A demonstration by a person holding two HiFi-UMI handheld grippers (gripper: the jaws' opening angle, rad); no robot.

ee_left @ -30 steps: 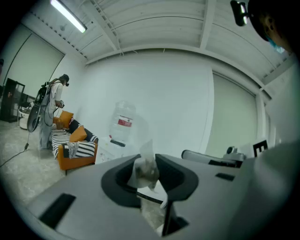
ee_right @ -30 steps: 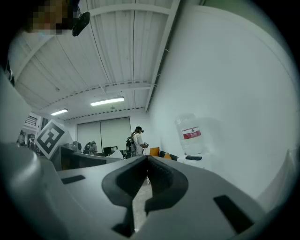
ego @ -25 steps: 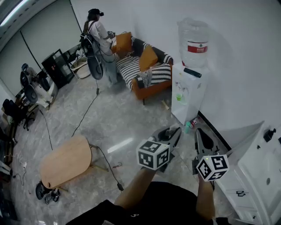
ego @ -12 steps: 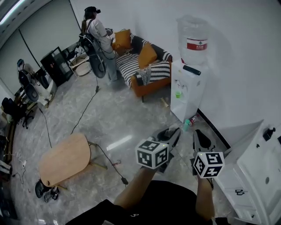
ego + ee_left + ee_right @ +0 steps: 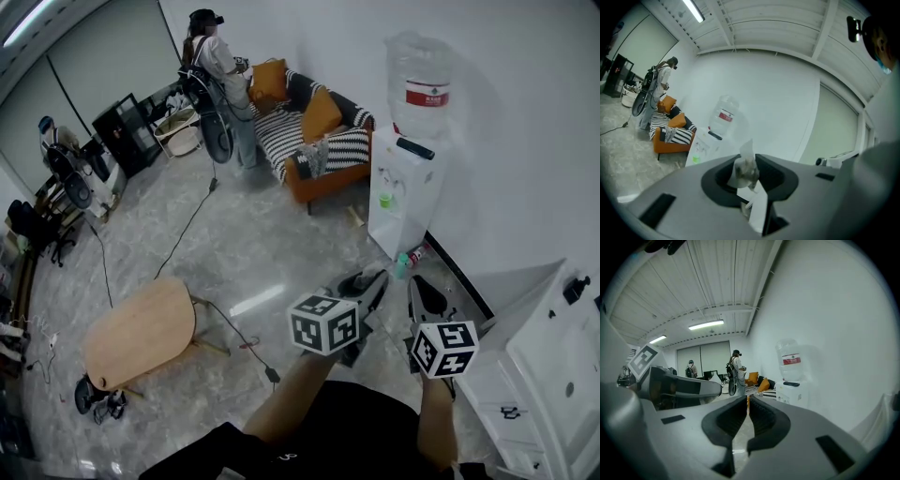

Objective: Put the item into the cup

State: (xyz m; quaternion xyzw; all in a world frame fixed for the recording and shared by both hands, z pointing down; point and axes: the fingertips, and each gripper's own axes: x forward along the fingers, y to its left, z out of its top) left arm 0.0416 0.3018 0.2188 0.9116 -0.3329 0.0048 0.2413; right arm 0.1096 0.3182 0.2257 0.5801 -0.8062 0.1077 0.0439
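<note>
Jaws of the left gripper [image 5: 750, 183] clamp a small packet [image 5: 744, 168]; the right gripper [image 5: 748, 417] is closed, empty. Probably carrying; no cup ahead to reach yet.

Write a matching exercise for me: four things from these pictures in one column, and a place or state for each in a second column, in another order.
Things:
1. left gripper
2. right gripper
3. water bottle
4. wooden table

Places or states:
A. on top of the white dispenser
B. closed on a small packet
C. standing on the grey floor
D. jaws close together, nothing between them

Pairs: 1-B; 2-D; 3-A; 4-C
</note>
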